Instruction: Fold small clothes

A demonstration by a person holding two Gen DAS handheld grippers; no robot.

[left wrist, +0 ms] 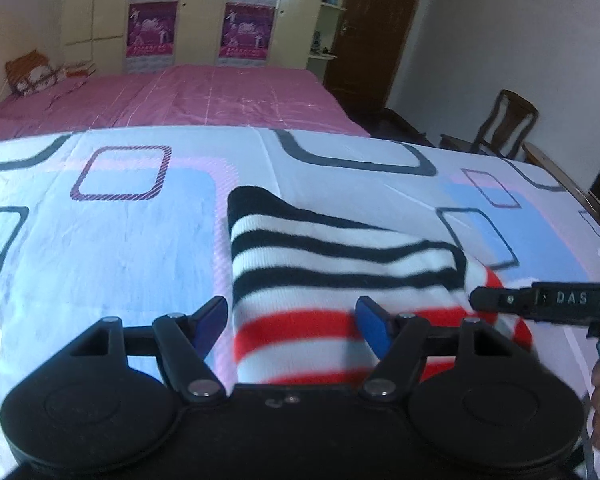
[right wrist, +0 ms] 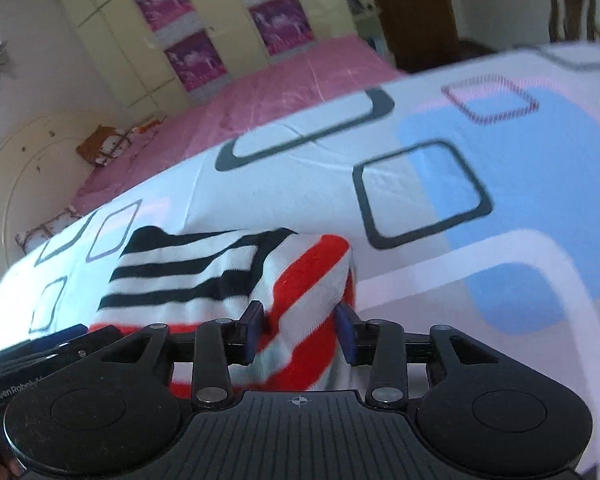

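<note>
A small striped garment (left wrist: 340, 264) lies folded on the patterned bedsheet (left wrist: 112, 240), black and white stripes on top, red and white stripes nearest me. My left gripper (left wrist: 292, 322) is open and straddles its near left part, with the fingers (left wrist: 210, 320) wide apart. My right gripper (right wrist: 300, 322) is open over the red-striped end of the garment (right wrist: 304, 280); cloth fills the gap between its blue pads (right wrist: 346, 328), but they do not pinch it. In the left wrist view, one finger (left wrist: 540, 300) of the right gripper reaches in from the right over the garment's red edge.
A pink bedspread (left wrist: 188, 96) covers the far half of the bed, with cushions (left wrist: 32, 72) at its far left. Cupboards with purple posters (left wrist: 152, 28) line the back wall. A wooden chair (left wrist: 508, 120) and a dark door (left wrist: 376, 28) stand to the right.
</note>
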